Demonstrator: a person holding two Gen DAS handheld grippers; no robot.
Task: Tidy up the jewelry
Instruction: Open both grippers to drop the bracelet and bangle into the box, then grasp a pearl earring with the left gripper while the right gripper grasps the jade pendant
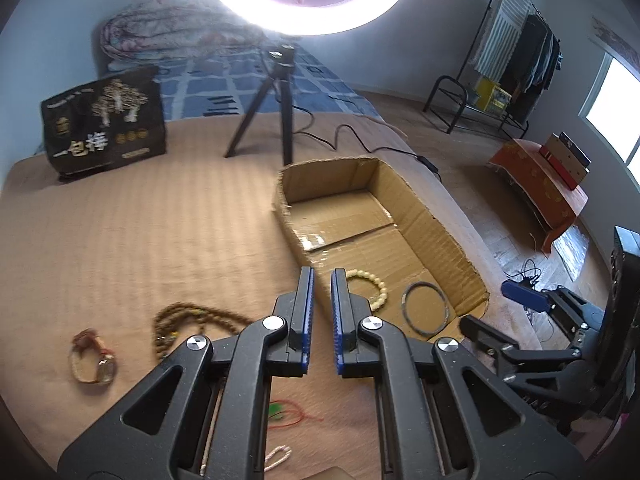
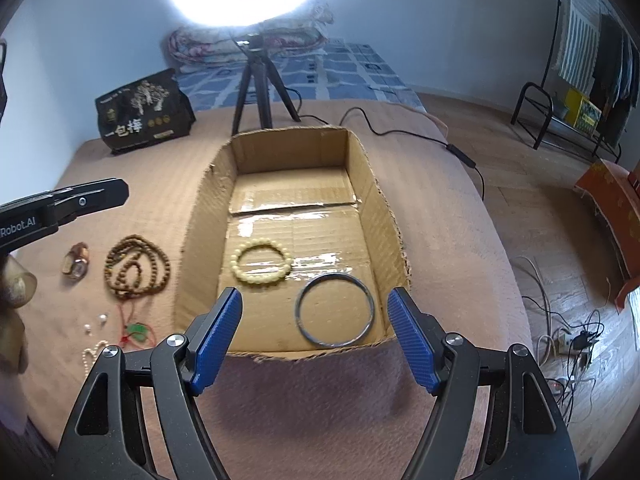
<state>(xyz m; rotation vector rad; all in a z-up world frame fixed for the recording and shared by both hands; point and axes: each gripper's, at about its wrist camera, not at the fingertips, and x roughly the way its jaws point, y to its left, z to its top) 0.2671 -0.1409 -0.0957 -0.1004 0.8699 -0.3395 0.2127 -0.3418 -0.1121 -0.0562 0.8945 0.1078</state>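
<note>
Right wrist view gives me the clearest read: my right claw point(image 2: 314, 336) stands wide apart and holds nothing, hanging over the near wall of the open brown cardboard box point(image 2: 200, 216), which fills the middle of the frame. Inside the box lie a pale yellow beaded bracelet point(image 2: 262, 264) and, just beside it toward the lower right, a thin dark metal bangle point(image 2: 335, 310); I take these as pieces already sorted, the box being the collecting spot. Everything else waits on the tan bed cover point(image 2: 132, 184) at the left of the frame: a coiled brown wooden bead necklace point(image 2: 138, 266), a small brown-strapped wristwatch point(image 2: 76, 266), a green pendant on red cord point(image 2: 138, 330), loose white pearls point(image 2: 96, 322). In the left wrist view my left claw point(image 1: 322, 280) is pinched nearly closed with nothing visible between its blue pads point(image 1: 307, 312), pointing at the box edge. I judge the bead necklace the likely next pick, being nearest.
</note>
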